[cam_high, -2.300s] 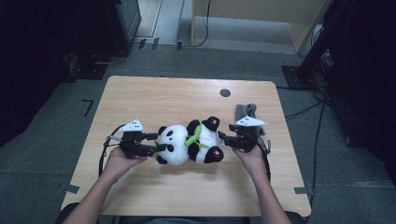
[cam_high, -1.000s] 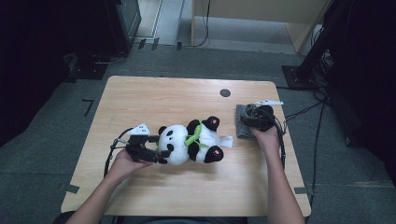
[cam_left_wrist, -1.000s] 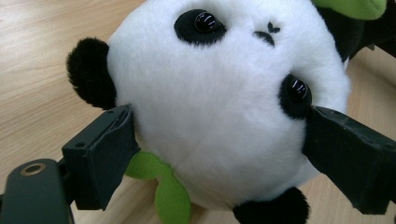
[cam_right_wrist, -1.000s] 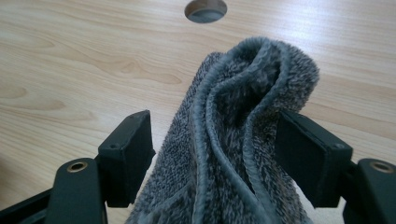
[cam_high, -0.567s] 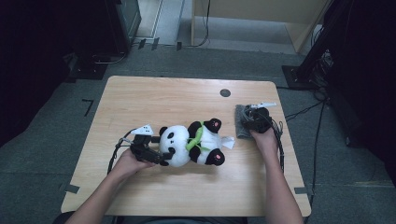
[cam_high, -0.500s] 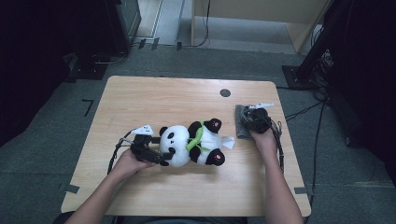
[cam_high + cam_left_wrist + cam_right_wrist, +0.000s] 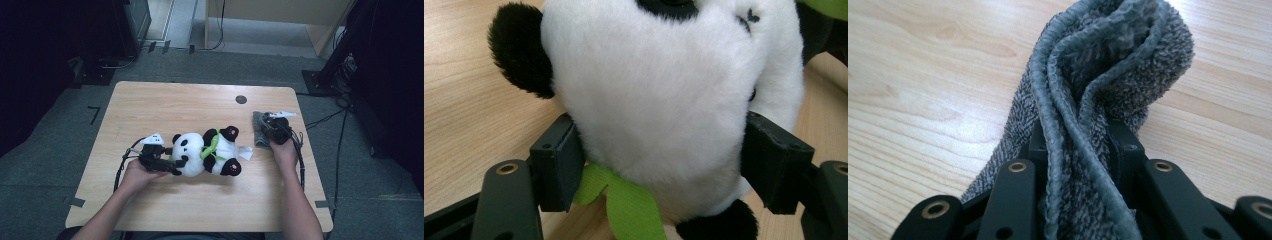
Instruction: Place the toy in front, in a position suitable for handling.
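A black-and-white plush panda [image 7: 210,152] with a green scarf lies on its back across the middle of the wooden table [image 7: 175,105], head to the left. My left gripper [image 7: 177,161] has just been closing, and its pads [image 7: 559,160] now press on both sides of the panda's head [image 7: 659,100]. A grey towel cloth [image 7: 259,131] lies near the table's right edge. My right gripper [image 7: 270,131] has also just been closing. It is shut on a bunched fold of the cloth [image 7: 1108,60], which rises between its jaws.
A round black grommet [image 7: 241,99] sits in the tabletop behind the panda. Cables [image 7: 300,150] trail from the right gripper over the table's right edge. Bare wood lies at the back and along the front edge. Dark floor surrounds the table.
The right gripper left the panda's feet and went to the cloth at the right, then closed on it. The left gripper closed in on the panda's head.
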The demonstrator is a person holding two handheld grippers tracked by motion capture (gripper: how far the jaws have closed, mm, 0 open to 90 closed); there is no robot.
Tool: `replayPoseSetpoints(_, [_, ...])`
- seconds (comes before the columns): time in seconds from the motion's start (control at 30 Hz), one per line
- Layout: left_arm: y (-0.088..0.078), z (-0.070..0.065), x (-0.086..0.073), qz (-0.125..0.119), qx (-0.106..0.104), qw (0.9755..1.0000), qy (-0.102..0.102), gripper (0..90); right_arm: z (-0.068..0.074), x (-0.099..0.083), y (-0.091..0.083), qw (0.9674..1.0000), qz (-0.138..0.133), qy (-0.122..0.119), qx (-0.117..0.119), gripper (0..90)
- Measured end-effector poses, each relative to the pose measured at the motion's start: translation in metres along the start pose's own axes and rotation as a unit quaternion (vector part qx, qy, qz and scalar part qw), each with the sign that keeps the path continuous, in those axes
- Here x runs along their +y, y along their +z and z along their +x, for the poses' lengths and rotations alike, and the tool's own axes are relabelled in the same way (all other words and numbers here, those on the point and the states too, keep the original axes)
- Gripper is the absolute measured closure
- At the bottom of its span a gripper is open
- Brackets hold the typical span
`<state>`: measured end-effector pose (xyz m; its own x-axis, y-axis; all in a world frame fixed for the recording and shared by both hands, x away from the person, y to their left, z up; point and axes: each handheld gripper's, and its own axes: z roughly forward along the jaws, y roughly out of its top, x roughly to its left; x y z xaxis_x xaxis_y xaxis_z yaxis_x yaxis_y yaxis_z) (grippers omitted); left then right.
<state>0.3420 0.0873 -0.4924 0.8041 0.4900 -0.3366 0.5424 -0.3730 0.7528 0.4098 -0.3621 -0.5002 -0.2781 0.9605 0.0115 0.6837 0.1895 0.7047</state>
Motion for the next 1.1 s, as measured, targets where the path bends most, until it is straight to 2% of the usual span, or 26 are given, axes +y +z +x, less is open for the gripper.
replayPoseSetpoints(0.13, [-0.001,-0.004,0.002,0.007,0.013,0.9999,0.005,26.8,-0.006,-0.004,-0.004,0.9993,-0.026,0.019,0.017,71.1])
replayPoseSetpoints(0.23, [-0.002,-0.003,0.002,0.007,0.011,0.9999,0.000,27.0,-0.008,0.000,-0.010,0.9984,-0.020,0.045,0.029,72.7])
replayPoseSetpoints(0.3, [-0.002,-0.003,0.002,0.005,0.011,0.9999,-0.003,27.0,-0.007,0.003,-0.015,0.9977,-0.021,0.048,0.044,73.5])
replayPoseSetpoints(0.37, [-0.002,-0.002,0.001,0.003,0.010,0.9999,-0.004,26.9,-0.005,0.007,-0.020,0.9966,-0.006,0.054,0.062,74.4])
replayPoseSetpoints(0.43, [-0.002,-0.002,0.001,0.002,0.009,0.9999,-0.005,26.8,-0.002,0.011,-0.023,0.9968,0.010,0.056,0.056,74.7])
replayPoseSetpoints(0.57, [-0.002,-0.003,0.000,0.003,0.010,1.0000,0.001,26.7,-0.001,0.015,-0.031,0.9944,-0.004,0.077,0.073,74.7])
replayPoseSetpoints(0.7, [-0.003,-0.004,-0.001,0.000,0.010,0.9999,0.005,26.7,0.003,0.018,-0.036,0.9935,-0.021,0.072,0.086,74.4])
replayPoseSetpoints(0.77, [-0.003,-0.003,-0.001,-0.001,0.005,1.0000,0.002,26.7,0.008,0.019,-0.036,0.9930,-0.012,0.060,0.101,74.5])
replayPoseSetpoints(0.93, [-0.002,-0.002,-0.002,-0.004,0.006,1.0000,-0.003,26.5,0.019,0.021,-0.036,0.9939,0.009,0.024,0.108,74.4])
replayPoseSetpoints(1.07, [-0.002,-0.002,-0.002,-0.005,0.005,1.0000,-0.006,26.5,0.028,0.021,-0.040,0.9925,0.014,0.022,0.119,74.5])
replayPoseSetpoints(1.1, [-0.002,-0.002,-0.002,-0.005,0.004,1.0000,-0.007,26.5,0.030,0.021,-0.042,0.9936,0.013,0.016,0.111,74.3])
